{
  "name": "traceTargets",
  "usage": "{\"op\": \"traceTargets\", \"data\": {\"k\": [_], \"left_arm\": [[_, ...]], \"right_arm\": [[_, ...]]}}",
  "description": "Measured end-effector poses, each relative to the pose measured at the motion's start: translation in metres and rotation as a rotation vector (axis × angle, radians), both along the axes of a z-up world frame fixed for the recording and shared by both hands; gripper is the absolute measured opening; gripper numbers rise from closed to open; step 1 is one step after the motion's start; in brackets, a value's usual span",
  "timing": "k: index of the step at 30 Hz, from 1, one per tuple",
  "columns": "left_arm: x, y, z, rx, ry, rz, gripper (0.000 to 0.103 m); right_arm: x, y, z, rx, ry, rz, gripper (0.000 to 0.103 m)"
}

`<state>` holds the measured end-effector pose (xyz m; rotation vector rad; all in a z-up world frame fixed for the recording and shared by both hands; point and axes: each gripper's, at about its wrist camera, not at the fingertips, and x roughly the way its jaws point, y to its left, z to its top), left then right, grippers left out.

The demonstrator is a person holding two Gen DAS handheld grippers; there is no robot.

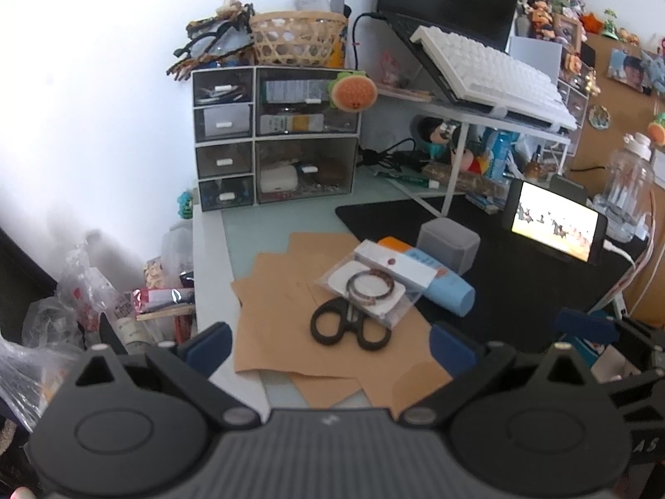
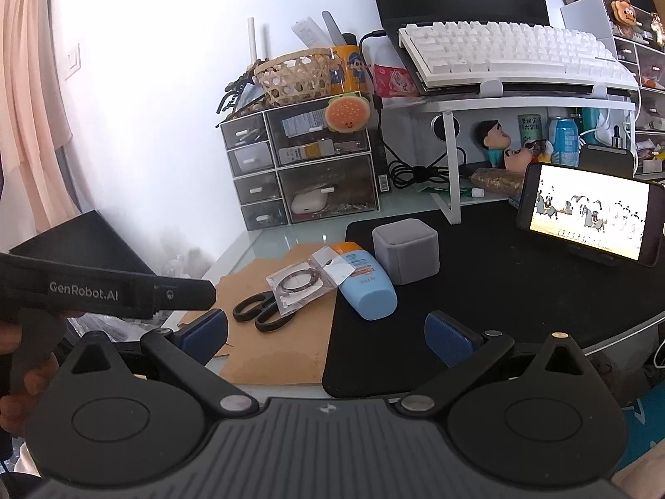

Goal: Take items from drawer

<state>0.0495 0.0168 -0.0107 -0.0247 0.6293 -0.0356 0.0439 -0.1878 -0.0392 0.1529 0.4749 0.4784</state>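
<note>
Drawers in the small organizer (image 1: 274,137) at the far left of the tabletop (image 1: 216,258) all look closed. Nearest, the left tongs (image 1: 330,347) and right tongs (image 2: 326,334) both hang wide open, holding nothing. Just beyond lie black scissors (image 1: 347,326), a bagged ring (image 1: 370,287), a blue tube (image 2: 365,280) and a grey box (image 2: 405,255) on brown paper (image 1: 274,291), likely taken out already. Next, probably, comes reaching over them to a drawer pull. Bare glass in front of the organizer leaves room; the shelf leg (image 2: 451,166) crowds its right side.

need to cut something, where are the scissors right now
The black scissors lie on the brown paper at the desk's front left, blades tucked under the clear bracelet bag, left of the blue tube.
</note>
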Motion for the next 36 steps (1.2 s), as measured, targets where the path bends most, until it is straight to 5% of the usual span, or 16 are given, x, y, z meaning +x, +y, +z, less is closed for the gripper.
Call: {"op": "traceTargets", "data": {"k": [36], "left_arm": [[0.0015,-0.0039,-0.005,-0.005,0.007,-0.029,0.103]], "right_arm": [[-0.0007,-0.0051,-0.0011,0.005,-0.002,-0.001,0.103]]}}
